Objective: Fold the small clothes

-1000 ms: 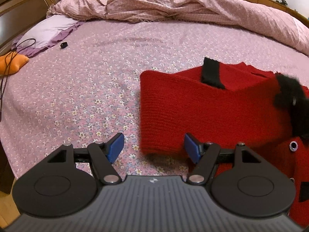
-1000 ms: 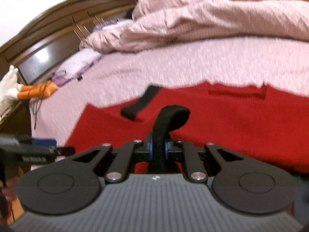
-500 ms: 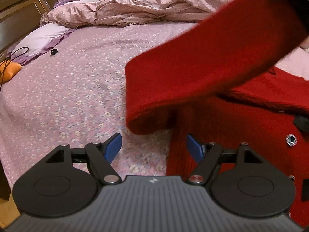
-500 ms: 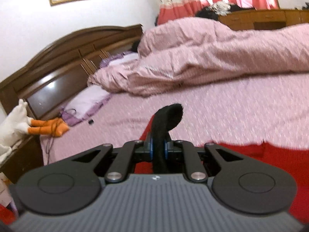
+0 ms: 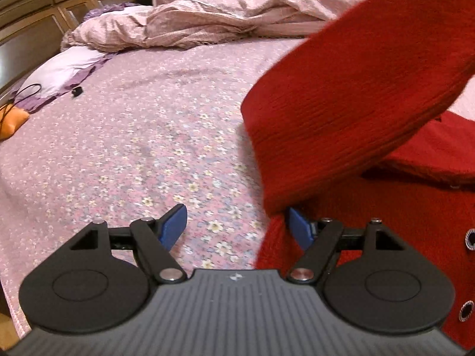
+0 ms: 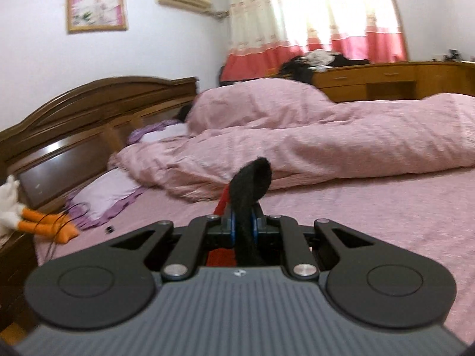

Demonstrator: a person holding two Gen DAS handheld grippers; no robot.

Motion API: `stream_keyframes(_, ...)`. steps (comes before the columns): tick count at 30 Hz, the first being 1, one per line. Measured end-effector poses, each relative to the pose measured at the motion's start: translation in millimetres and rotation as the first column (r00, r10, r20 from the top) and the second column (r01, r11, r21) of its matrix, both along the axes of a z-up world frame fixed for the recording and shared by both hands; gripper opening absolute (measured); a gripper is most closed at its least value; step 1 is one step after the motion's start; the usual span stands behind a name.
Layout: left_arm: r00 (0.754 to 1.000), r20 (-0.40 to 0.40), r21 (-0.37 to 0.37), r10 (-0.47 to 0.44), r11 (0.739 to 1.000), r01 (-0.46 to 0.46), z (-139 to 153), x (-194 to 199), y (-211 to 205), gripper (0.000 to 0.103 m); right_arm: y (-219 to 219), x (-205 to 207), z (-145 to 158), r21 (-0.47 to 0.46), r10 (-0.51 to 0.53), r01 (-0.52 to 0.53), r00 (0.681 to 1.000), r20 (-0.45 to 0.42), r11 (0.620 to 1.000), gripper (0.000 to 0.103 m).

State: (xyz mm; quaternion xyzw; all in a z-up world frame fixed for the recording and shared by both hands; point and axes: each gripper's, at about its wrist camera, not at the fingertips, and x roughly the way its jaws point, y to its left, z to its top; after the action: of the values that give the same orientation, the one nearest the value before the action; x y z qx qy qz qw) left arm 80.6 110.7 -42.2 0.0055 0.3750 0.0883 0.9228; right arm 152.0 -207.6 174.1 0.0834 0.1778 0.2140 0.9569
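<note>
Left tongs [image 5: 234, 225] are released, blue pads wide apart, nothing between them, hovering low over the floral bedsheet [image 5: 142, 148]. The red knit sweater [image 5: 386, 207] sits just off to the right of those tongs on the bed, its edge touching or nearly touching the right pad [image 5: 299, 228]; can't tell which. One sleeve [image 5: 350, 101] is lifted up in the air above and to the right of the left tongs, running diagonally up toward the top right corner, w/ the bottom end hanging just ahead of the right pad. Couple of metal buttons [image 5: 470, 235] on the sweater body far right.

Right tongs [image 6: 242, 225] are clenched on the black cuff [image 6: 252, 184], which sticks up out of the pads in a loop, w/ a bit of red knit showing beside and below it. Straight ahead of them is the bunched pink duvet [image 6: 326, 142], w/ a wooden headboard [image 6: 74, 130] and a lilac pillow [image 6: 104, 195] off to the left. An orange and white plush [image 6: 32, 219] is far left.
</note>
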Motion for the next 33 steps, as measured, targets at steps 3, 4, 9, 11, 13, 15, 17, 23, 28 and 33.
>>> stream_keyframes(3,1.000,-0.008,0.010,-0.012,1.000,0.012,-3.2,1.1,-6.1,0.079,-23.0,0.6,-7.8,-0.012,-0.060,0.060,0.998,-0.008,0.998,0.013)
stream_keyframes(4,1.000,-0.010,0.017,-0.015,1.000,0.015,-3.3,1.8,-8.3,0.079,-29.9,0.2,-12.1,-0.015,-0.078,0.077,0.997,-0.015,0.997,0.013)
stream_keyframes(9,1.000,-0.014,0.041,-0.028,0.999,0.029,-4.0,0.8,-15.2,0.079,-59.5,3.1,-47.2,-0.042,-0.164,0.161,0.983,-0.081,0.986,0.013)
stream_keyframes(11,0.999,-0.017,0.046,-0.028,0.999,0.029,-4.1,0.2,-16.1,0.079,-68.5,5.7,-63.4,-0.050,-0.193,0.188,0.974,-0.117,0.981,0.013)
stream_keyframes(13,0.999,-0.020,0.054,-0.029,0.998,0.030,-3.8,0.2,-17.3,0.079,-76.8,6.8,-81.4,-0.054,-0.221,0.215,0.963,-0.156,0.975,0.013)
stream_keyframes(15,0.999,-0.024,0.064,-0.031,0.997,0.032,-2.9,0.0,-19.1,0.079,-83.8,7.7,-99.2,-0.051,-0.246,0.241,0.950,-0.194,0.969,0.013)
stream_keyframes(17,0.999,-0.032,0.070,-0.034,0.997,0.036,-0.8,-0.5,-20.0,0.079,-89.2,8.3,-115.9,-0.048,-0.265,0.261,0.937,-0.228,0.964,0.013)
stream_keyframes(23,0.997,-0.040,0.046,-0.070,0.996,0.071,14.1,-8.1,-19.8,0.079,-98.7,10.6,-155.7,-0.048,-0.291,0.291,0.904,-0.313,0.955,0.013)
stream_keyframes(28,0.996,-0.008,0.018,-0.093,0.996,0.093,35.3,-10.3,-22.5,0.079,-104.8,11.7,-180.9,-0.051,-0.300,0.303,0.882,-0.364,0.952,0.013)
stream_keyframes(33,0.991,0.033,0.012,-0.132,0.991,0.132,49.3,0.6,-33.3,0.079,-105.8,12.7,-194.5,-0.050,-0.302,0.307,0.872,-0.385,0.950,0.013)
